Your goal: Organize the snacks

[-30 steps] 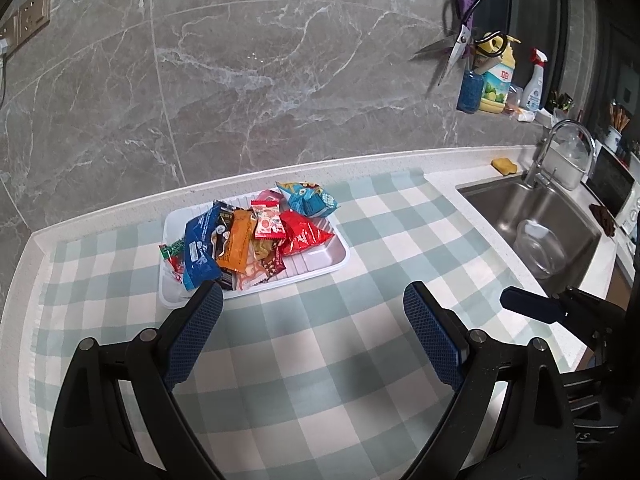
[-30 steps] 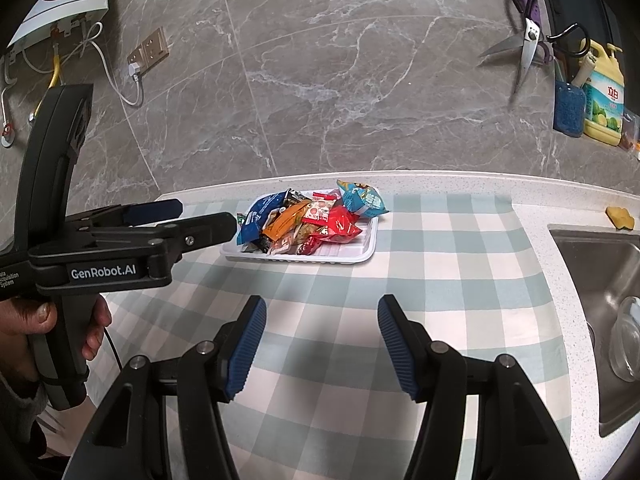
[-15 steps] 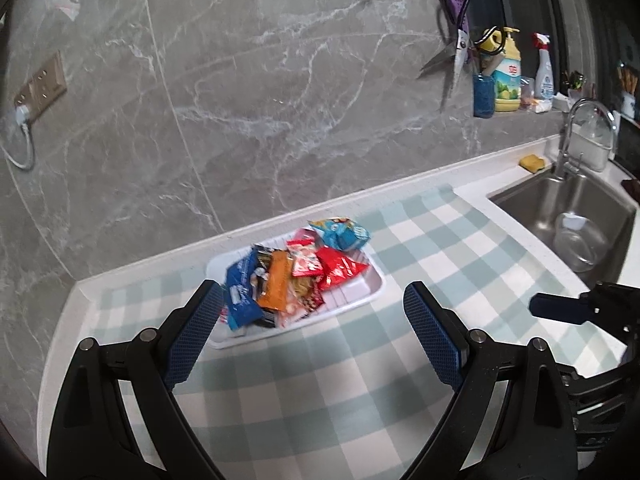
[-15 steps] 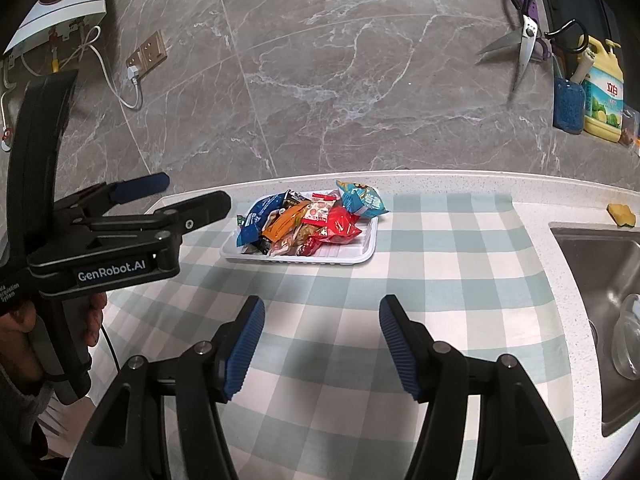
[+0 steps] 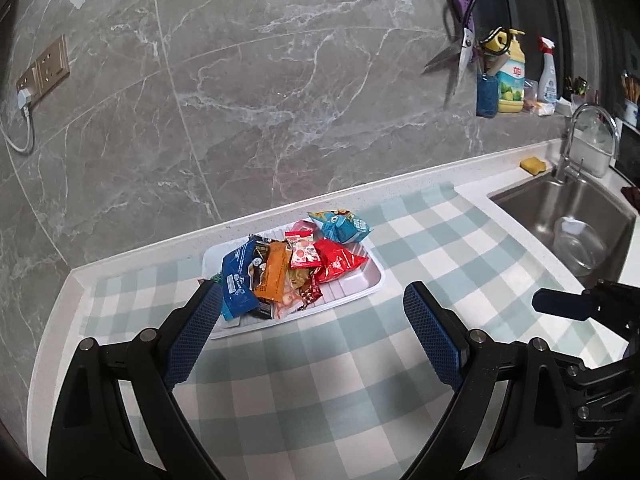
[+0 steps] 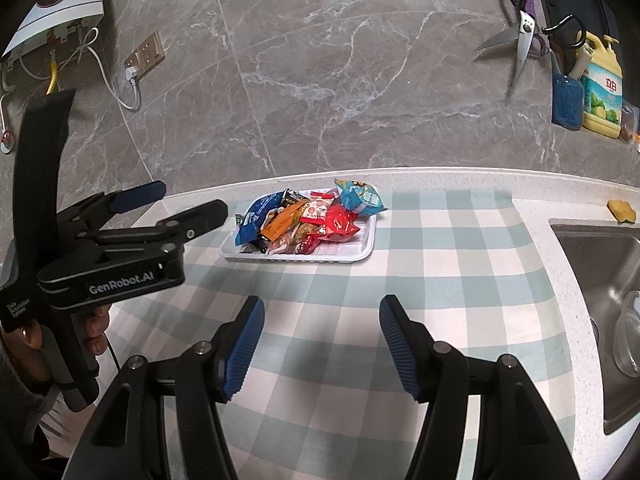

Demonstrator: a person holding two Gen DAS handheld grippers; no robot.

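Note:
A white tray (image 5: 370,286) (image 6: 362,250) sits on the checked cloth near the wall. It holds a heap of snack packets: a blue one (image 5: 238,276), an orange one (image 5: 274,274), a red one (image 5: 334,264) (image 6: 336,222) and a light blue bag (image 5: 342,226) (image 6: 360,196) at its far right corner. My left gripper (image 5: 312,320) is open and empty, just short of the tray's near edge. It also shows in the right wrist view (image 6: 180,208), left of the tray. My right gripper (image 6: 322,342) is open and empty, well short of the tray.
A steel sink (image 5: 568,220) with a clear bowl and a tap lies to the right. A yellow sponge (image 5: 532,165) lies by the wall. Scissors (image 5: 460,46), a soap bottle (image 5: 510,82) and a spray bottle hang or stand on the wall. Wall sockets (image 5: 44,74) are at the left.
The left gripper has tilted up and turned, so the tray has shifted from far left to the centre between its fingers. The right gripper has barely moved. Both stay open.

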